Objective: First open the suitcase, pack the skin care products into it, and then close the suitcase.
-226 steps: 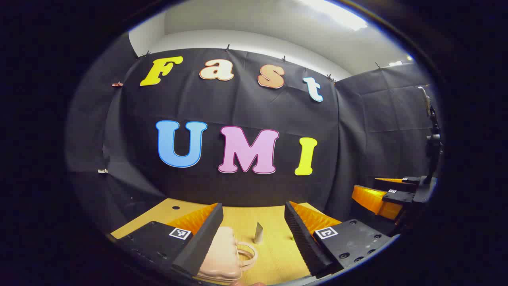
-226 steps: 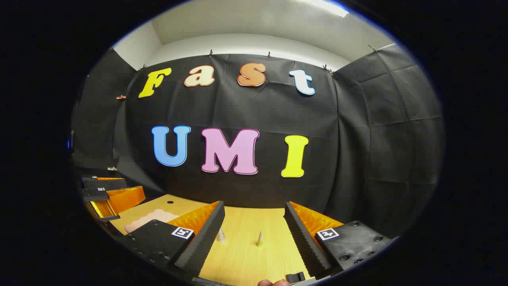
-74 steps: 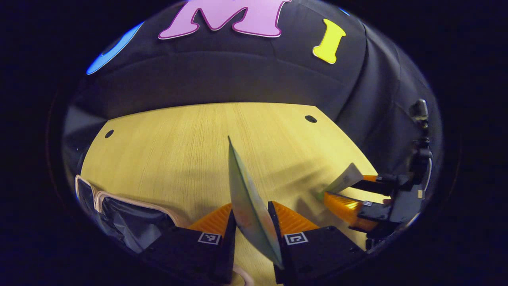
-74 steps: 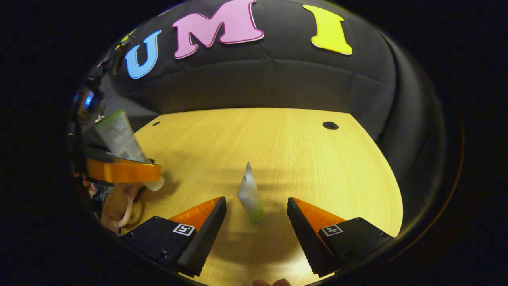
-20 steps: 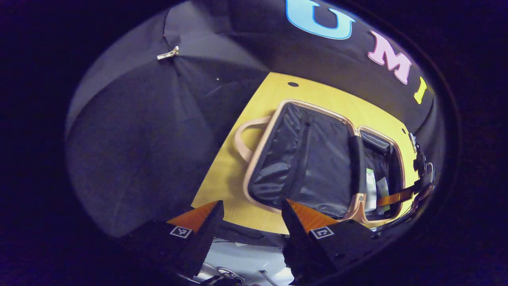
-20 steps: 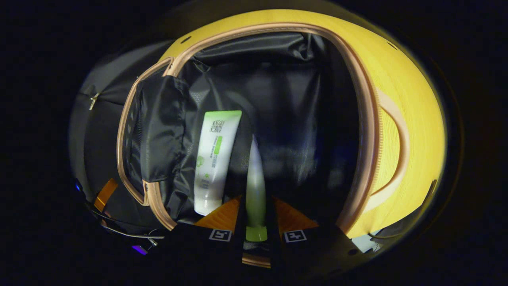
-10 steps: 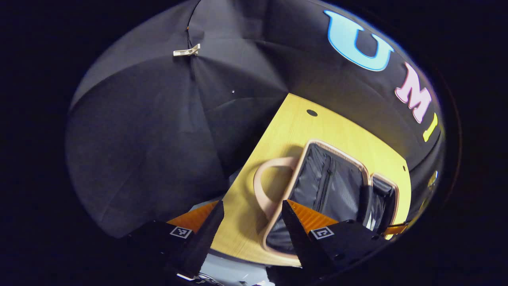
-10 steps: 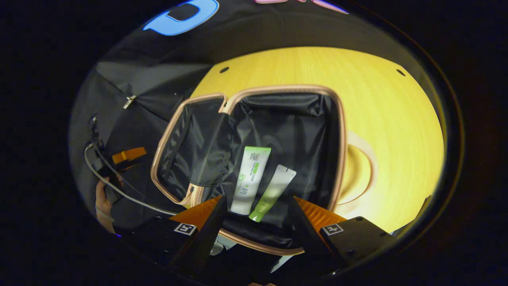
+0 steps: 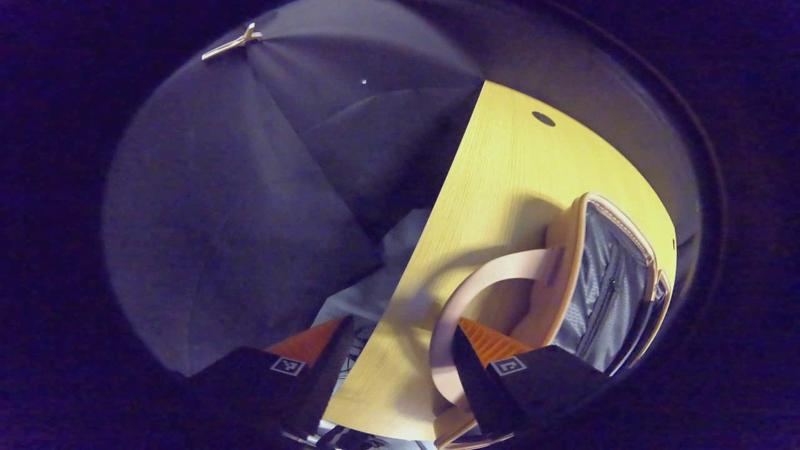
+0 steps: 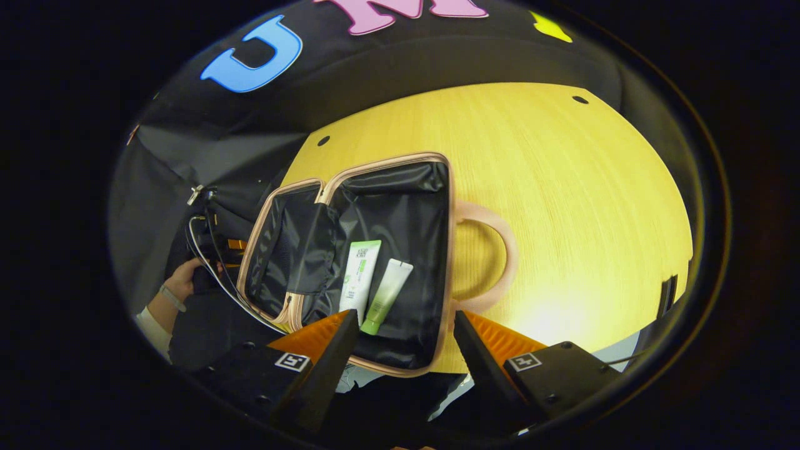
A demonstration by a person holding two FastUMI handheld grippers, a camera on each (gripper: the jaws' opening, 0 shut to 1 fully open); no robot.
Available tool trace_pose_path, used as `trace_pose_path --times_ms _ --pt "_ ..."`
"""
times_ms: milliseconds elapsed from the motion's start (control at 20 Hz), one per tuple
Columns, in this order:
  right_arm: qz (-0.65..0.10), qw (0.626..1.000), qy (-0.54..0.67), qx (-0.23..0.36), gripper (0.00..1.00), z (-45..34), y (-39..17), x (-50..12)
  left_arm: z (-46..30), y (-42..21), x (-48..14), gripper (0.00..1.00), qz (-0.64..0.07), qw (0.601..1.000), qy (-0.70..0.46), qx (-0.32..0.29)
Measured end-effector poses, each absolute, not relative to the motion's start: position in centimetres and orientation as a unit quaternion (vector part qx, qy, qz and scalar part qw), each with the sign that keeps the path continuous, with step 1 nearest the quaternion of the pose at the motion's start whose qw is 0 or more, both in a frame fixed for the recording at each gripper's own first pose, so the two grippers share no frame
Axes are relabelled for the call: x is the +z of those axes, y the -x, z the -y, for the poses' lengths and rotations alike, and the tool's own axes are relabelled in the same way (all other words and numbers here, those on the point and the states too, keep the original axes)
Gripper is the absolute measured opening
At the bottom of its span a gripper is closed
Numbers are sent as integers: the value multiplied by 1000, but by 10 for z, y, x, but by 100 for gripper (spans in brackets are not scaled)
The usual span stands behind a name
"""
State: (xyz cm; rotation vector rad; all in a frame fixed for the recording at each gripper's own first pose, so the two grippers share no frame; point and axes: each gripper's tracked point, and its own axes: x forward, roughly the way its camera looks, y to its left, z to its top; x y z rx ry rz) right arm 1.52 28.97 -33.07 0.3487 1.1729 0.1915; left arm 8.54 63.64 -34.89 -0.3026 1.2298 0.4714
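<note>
open suitcase [image 10: 400, 206], 2 tubes [image 10: 375, 290] inside

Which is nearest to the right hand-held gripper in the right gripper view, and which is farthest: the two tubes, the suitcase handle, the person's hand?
From the right hand-held gripper:
1. Two tubes, just ahead inside the open suitcase.
2. Suitcase handle, right of the case.
3. Person's hand, far left, past the case.

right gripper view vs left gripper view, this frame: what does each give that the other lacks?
Right gripper view: two tubes lying side by side in the open suitcase, and a hand at the far side.

Left gripper view: the suitcase's handle up close, by the open left gripper.

Both: the suitcase with its dark lining and the wooden table. The right gripper is open too.
</note>
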Motion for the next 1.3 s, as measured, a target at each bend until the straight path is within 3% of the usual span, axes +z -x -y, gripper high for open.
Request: trace_pose_path --times_ms 50,100,200,500,800,1100,1300 --pt "-546 818 -162 84 98 -285 -15 -330 -634 -87 -348 76 -575 781 128 208" --pt "-542 820 -163 81 98 -281 -16 -328 -619 -93 -336 69 -573 789 124 181" --pt "-539 821 -173 81 98 -274 -16 -325 -620 -95 -346 17 -584 785 88 187" --pt "-505 840 -167 110 98 -280 -29 -307 -600 -98 -279 10 -534 826 84 161" --pt "-475 854 -160 139 98 -259 -36 -285 -532 -108 -143 6 -439 890 52 108" --pt "-438 872 -142 167 98 -199 -37 -258 -368 -106 -21 6 -356 933 51 13" --pt "-405 887 -147 164 97 -140 -35 -234 -228 -108 -11 6 -351 932 61 -66"
